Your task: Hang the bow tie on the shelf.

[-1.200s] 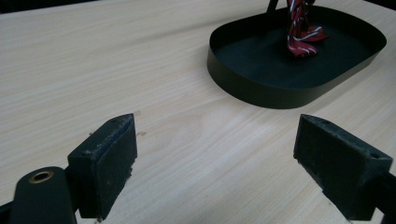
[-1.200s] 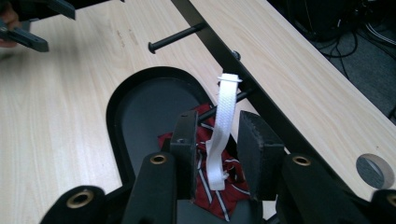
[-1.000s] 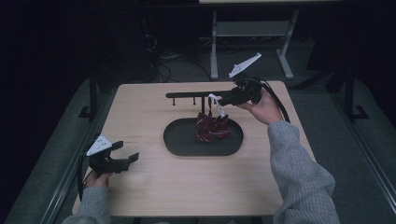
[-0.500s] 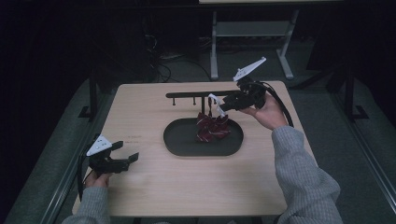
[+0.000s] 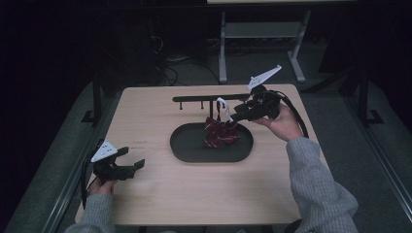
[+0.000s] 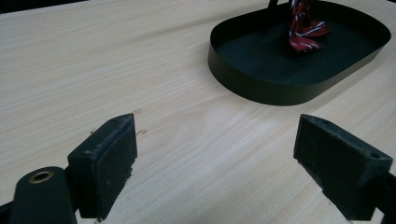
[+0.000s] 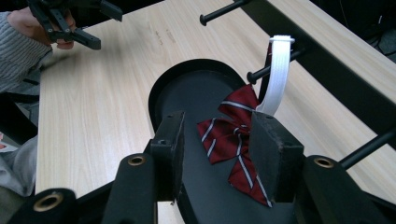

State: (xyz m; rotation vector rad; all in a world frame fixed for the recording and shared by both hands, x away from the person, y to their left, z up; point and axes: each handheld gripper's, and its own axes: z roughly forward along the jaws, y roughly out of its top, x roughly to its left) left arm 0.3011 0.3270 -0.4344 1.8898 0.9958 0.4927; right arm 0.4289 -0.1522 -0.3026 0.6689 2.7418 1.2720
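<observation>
We have the red striped bow tie [image 7: 233, 140] hanging by its white strap [image 7: 276, 74] from a peg of the black rack [image 5: 209, 98], at twelve o'clock above the oval tray [image 5: 184, 150]. Our right hand-held gripper [image 7: 217, 149] has just been opening, released, the bow between its jaws unpinched. The left hand-held gripper [image 6: 215, 158] rests released at the worktop's [image 5: 194, 194] seven o'clock.

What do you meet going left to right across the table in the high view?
Left tongs → black tray → red striped bow tie → right tongs

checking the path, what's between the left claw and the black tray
Bare tabletop, seen in the left gripper view: nothing lies between the open left claw and the black tray.
</observation>
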